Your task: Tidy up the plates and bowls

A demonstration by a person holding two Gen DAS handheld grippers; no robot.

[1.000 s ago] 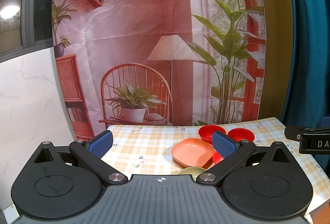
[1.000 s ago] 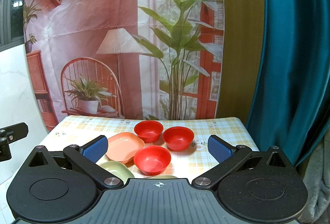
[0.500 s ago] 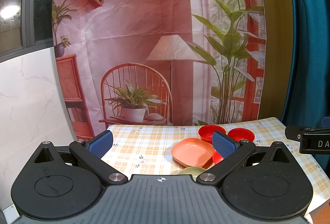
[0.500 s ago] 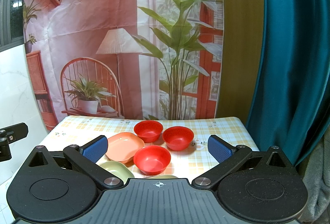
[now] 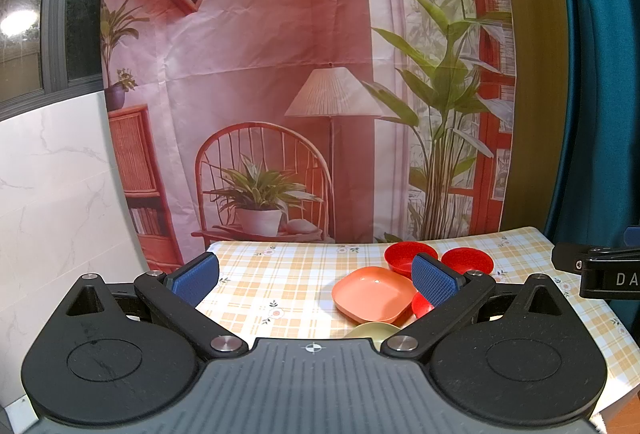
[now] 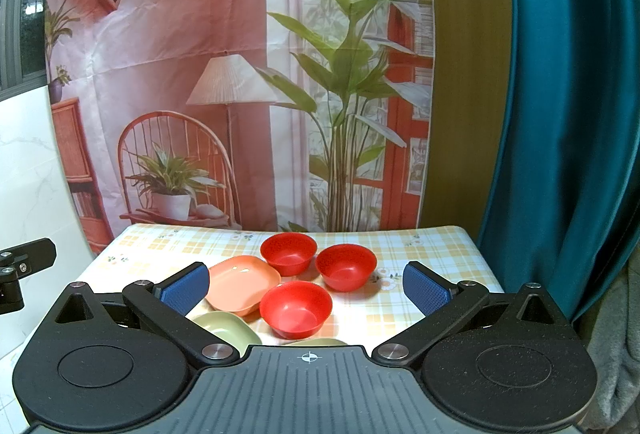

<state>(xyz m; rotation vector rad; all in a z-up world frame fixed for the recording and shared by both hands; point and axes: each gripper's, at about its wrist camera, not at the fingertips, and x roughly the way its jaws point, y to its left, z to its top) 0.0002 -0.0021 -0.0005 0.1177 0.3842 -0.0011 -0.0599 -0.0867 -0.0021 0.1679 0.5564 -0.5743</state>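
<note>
Three red bowls stand on the checked tablecloth in the right wrist view: a near one (image 6: 296,309), a far left one (image 6: 289,253) and a far right one (image 6: 346,267). An orange square plate (image 6: 243,284) lies left of them, a green plate (image 6: 225,330) nearer, and another green rim (image 6: 318,342) peeks over the gripper body. My right gripper (image 6: 306,288) hovers open above the near bowl, holding nothing. My left gripper (image 5: 316,276) is open and held back from the orange plate (image 5: 372,292); its right finger hides part of the red bowls (image 5: 466,260).
The table (image 6: 440,246) backs onto a printed backdrop (image 6: 240,74). A teal curtain (image 6: 560,114) hangs at the right, a white marble wall (image 5: 52,194) at the left. The right gripper's tip (image 5: 600,270) shows at the left wrist view's right edge.
</note>
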